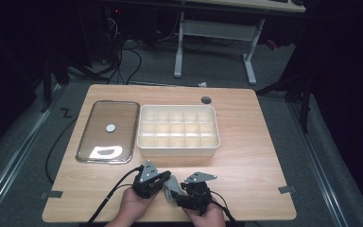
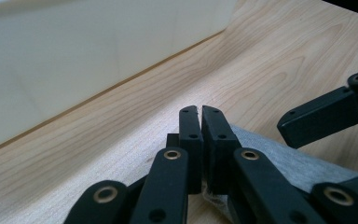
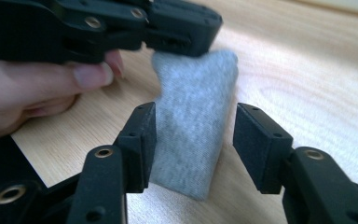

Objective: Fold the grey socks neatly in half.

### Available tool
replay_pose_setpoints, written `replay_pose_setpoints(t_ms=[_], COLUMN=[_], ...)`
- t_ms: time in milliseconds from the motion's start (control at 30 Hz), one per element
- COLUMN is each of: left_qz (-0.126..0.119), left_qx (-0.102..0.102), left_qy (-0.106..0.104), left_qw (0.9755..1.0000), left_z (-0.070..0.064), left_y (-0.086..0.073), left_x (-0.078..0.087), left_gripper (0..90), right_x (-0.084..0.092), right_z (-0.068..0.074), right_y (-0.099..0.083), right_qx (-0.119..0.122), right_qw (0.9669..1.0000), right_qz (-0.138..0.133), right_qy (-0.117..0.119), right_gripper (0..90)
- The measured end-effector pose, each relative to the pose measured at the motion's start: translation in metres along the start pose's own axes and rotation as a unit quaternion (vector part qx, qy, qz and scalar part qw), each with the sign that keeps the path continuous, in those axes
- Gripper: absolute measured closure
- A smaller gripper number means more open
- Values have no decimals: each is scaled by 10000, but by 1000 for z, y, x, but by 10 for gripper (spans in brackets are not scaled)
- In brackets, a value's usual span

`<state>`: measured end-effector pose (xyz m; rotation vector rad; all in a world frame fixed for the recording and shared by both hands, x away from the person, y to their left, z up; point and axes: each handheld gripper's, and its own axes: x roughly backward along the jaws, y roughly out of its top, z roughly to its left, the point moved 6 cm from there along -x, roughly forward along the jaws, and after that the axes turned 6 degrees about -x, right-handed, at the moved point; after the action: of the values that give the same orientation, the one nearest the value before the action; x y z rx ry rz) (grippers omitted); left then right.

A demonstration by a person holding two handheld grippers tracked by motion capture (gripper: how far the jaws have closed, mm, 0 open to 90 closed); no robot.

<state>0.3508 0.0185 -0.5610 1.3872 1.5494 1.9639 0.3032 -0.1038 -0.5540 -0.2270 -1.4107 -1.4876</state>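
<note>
one wooden tabletop (image 1: 246,142) carries everything. on it sits one white divided box (image 1: 178,130), its inside split into a grid of small compartments that look bare, and just beside it on the left lies one clear flat lid (image 1: 108,131) with a small round white knob at its middle. one dark round hole (image 1: 206,100) is cut in the tabletop behind the box.

near the front edge, two hands hold two grippers close together over one small grey folded cloth (image 3: 193,135). the left gripper (image 2: 199,112) has its jaws pressed together, clamped on one end of the grey cloth, which trails out from under them on the tabletop. the right gripper (image 3: 193,142) has its jaws set well apart, one on each side of the cloth; the left-hand jaw looks to be touching the fabric, the other stands clear of it. the left hand (image 3: 32,88) curls its fingers under its gripper.
</note>
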Motion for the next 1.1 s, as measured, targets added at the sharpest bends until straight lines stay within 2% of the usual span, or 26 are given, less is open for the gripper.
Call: replay_pose_setpoints(t_ms=[167, 367, 433, 500, 633, 700, 733, 800, 833, 900, 967, 1000, 1100], left_qz=[-76, -180, -235, -315, -410, -271, -106, 170, 229, 323, 339, 345, 323], left_qx=[74, 10, -5, 19, -145, -316, -388, -522, -549, -401, -149, -93, -139], left_qy=[-17, 11, 26, 37, 282, 434, 488, 642, 734, 885, 870, 877, 1006], left_qw=[9999, 9998, 9997, 9995, 9987, 9982, 9980, 9964, 9955, 9947, 9955, 9955, 9943], left_z=[2, 3, 5, 10, 15, 18, 21, 28, 32, 44, 53, 56, 62], left_y=[1, 5, 7, 11, 18, 13, 5, -9, -15, -31, -39, -41, -40], left_x=[3, 9, 14, 22, 41, 51, 57, 67, 71, 81, 87, 90, 93], left_gripper=[867, 854, 833, 802, 734, 683, 669, 634, 616, 593, 567, 557, 525], right_x=[-7, -13, -14, -15, -15, -15, -15, -14, -14, -13, -11, -9, -4], right_z=[1, 5, 6, 5, 6, 7, 7, 8, 8, 8, 7, 6, 1], right_y=[-2, 0, 1, 2, 3, 3, 3, 3, 4, 4, 6, 6, 10], right_qx=[-101, -42, 59, 55, 47, 141, 157, 209, 233, 263, 347, 344, 363], right_qw=[9996, 9990, 9988, 9982, 9979, 9979, 9978, 9979, 9979, 9981, 9985, 9987, 9992], right_qz=[270, 374, 391, 443, 455, 432, 434, 416, 415, 389, 289, 248, 128], right_qy=[79, 236, 297, 398, 456, 464, 466, 451, 440, 401, 318, 276, 124], right_gripper=[476, 550, 586, 599, 630, 650, 655, 664, 668, 673, 677, 678, 678])
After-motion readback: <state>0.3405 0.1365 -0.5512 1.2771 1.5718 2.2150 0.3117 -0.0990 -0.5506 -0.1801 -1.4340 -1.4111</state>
